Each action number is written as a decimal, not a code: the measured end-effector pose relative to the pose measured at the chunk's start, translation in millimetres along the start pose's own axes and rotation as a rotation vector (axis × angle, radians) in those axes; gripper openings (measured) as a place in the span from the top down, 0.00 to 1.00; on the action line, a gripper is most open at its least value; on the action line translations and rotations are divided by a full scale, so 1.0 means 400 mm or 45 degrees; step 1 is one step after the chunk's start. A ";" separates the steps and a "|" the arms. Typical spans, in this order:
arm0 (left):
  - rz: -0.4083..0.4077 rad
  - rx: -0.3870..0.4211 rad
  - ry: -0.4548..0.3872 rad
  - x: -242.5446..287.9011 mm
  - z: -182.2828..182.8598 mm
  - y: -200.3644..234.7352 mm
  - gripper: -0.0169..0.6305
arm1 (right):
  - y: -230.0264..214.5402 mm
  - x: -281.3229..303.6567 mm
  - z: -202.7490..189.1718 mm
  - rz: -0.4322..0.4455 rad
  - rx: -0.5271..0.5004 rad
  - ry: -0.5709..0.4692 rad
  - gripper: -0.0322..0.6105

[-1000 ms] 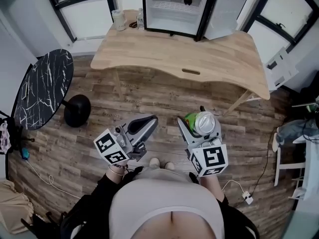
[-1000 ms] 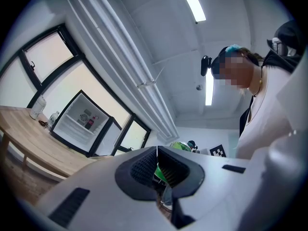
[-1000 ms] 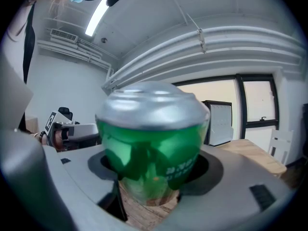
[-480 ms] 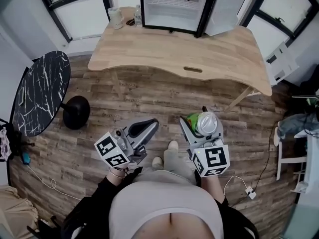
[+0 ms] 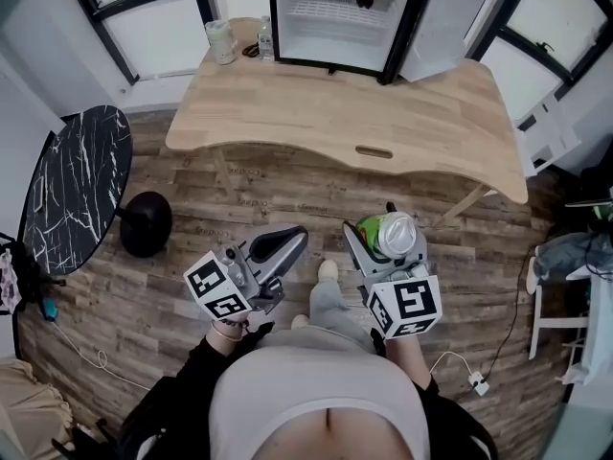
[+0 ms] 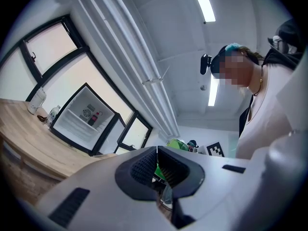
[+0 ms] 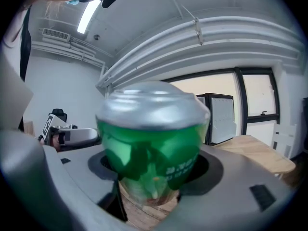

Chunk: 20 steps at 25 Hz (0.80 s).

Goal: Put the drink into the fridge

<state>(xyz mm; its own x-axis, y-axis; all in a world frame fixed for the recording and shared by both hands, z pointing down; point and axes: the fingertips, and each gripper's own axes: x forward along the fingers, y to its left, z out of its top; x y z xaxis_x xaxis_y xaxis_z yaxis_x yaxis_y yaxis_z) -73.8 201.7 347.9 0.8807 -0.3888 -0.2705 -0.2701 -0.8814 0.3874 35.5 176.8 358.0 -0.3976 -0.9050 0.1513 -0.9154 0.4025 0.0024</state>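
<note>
The right gripper [image 7: 153,177] clamps a green drink can with a silver top [image 7: 151,143] between its grey fingers [image 7: 231,186]. Behind, at right, a light wooden table [image 7: 255,154] bears a black-framed open fridge [image 7: 219,118].

Wooden surface [image 5: 335,113], wavy front edge, standing on a plank floor [image 5: 268,195]. At its far left corner: one pale jar [image 5: 221,41], upright, and one small clear bottle [image 5: 265,38] near it, not touching. Round black table [image 5: 72,185] with white veining stands left of the surface, well apart; its black disc base [image 5: 146,224] shows beside the top. White cable with plug [image 5: 471,381] lies on the floor to the right. Dark-framed window [image 5: 158,22] behind.
</note>
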 end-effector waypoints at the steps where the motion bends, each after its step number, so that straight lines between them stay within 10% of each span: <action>1: 0.001 0.001 0.001 0.013 0.004 0.018 0.95 | -0.010 0.018 0.005 0.006 -0.001 -0.003 0.41; 20: 0.018 0.026 -0.002 0.324 0.072 0.311 0.95 | -0.293 0.333 0.076 0.099 0.000 0.007 0.40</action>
<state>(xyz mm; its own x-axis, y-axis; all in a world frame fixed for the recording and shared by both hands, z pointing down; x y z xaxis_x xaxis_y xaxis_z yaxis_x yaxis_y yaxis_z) -4.5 33.9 335.6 0.8761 -0.4018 -0.2664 -0.2905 -0.8810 0.3734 88.1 5.0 347.8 -0.4674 -0.8701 0.1563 -0.8816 0.4718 -0.0098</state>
